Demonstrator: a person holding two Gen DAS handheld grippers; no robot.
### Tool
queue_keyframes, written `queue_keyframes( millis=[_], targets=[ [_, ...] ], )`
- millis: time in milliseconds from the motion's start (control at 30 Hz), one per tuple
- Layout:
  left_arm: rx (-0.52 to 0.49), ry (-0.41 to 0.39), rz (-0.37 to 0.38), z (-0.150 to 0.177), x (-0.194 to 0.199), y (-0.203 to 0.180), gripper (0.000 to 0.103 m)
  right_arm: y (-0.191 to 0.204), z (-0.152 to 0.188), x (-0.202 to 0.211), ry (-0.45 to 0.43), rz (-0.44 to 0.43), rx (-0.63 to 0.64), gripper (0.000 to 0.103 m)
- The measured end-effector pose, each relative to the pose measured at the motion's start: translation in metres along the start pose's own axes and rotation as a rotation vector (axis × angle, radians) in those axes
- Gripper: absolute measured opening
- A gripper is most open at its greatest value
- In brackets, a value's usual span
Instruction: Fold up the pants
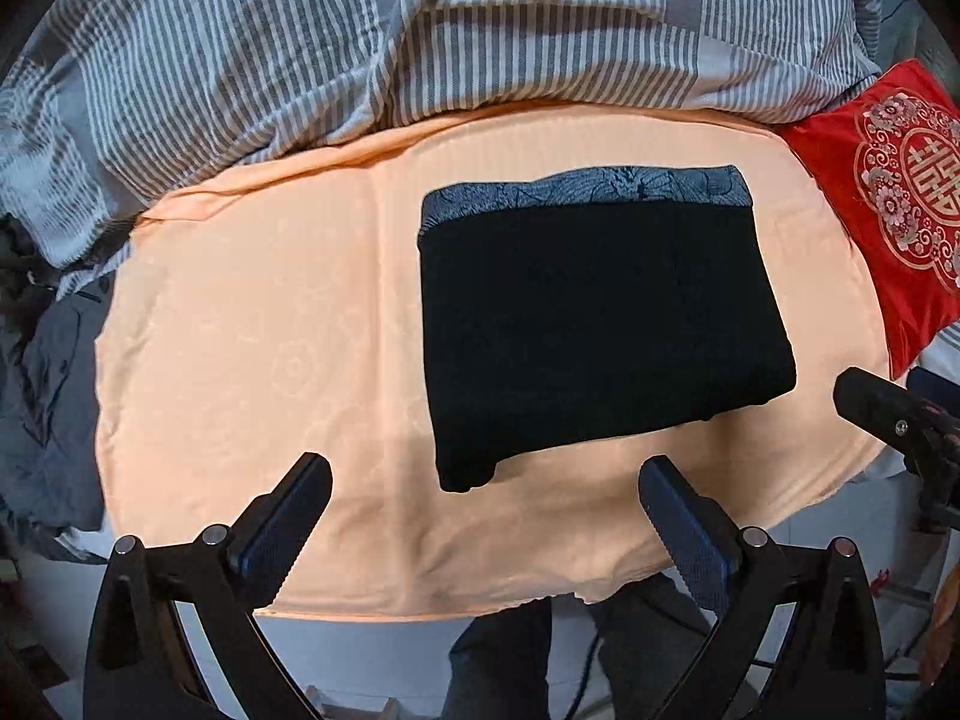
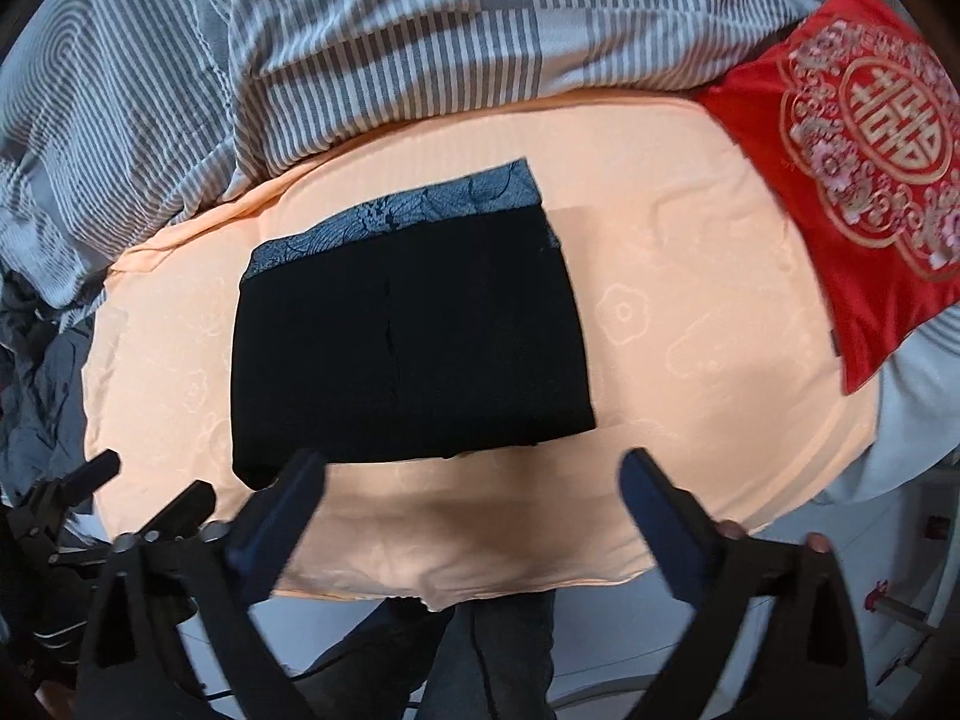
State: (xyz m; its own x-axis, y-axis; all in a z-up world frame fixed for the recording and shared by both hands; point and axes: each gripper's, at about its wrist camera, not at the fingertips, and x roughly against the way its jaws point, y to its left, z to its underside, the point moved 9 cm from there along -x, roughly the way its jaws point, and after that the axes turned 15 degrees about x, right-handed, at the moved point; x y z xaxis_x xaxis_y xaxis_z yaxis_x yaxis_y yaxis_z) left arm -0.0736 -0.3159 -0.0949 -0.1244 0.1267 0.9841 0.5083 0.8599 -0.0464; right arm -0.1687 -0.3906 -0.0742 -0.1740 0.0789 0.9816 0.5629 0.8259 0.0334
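Note:
The pants (image 1: 600, 330) lie folded into a flat black rectangle on a peach sheet (image 1: 240, 330), a blue patterned waistband along the far edge. My left gripper (image 1: 485, 477) hovers open above the pants' near edge with nothing between its fingers. In the right wrist view the pants (image 2: 408, 348) sit left of centre. My right gripper (image 2: 474, 465) is open and empty above their near edge. The left gripper (image 2: 153, 477) shows at the lower left of that view, also open.
A grey-and-white striped duvet (image 1: 360, 48) is bunched along the far side. A red embroidered cushion (image 2: 858, 168) lies at the right. Dark grey clothes (image 1: 48, 390) are heaped at the left. A person's legs (image 1: 510, 660) stand below the sheet's near edge.

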Motion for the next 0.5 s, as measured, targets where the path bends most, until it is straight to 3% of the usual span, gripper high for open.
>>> queue_keyframes(
  millis=[167,500],
  targets=[
    [0.033,-0.003,-0.02,-0.001,0.009,-0.003,0.103,-0.008,-0.001,0.007,0.023,0.037,0.018,0.103],
    [0.077,0.042,-0.055,0.013,0.022,-0.011,0.103,-0.01,0.013,0.012,0.093,-0.022,0.044,0.103]
  ],
)
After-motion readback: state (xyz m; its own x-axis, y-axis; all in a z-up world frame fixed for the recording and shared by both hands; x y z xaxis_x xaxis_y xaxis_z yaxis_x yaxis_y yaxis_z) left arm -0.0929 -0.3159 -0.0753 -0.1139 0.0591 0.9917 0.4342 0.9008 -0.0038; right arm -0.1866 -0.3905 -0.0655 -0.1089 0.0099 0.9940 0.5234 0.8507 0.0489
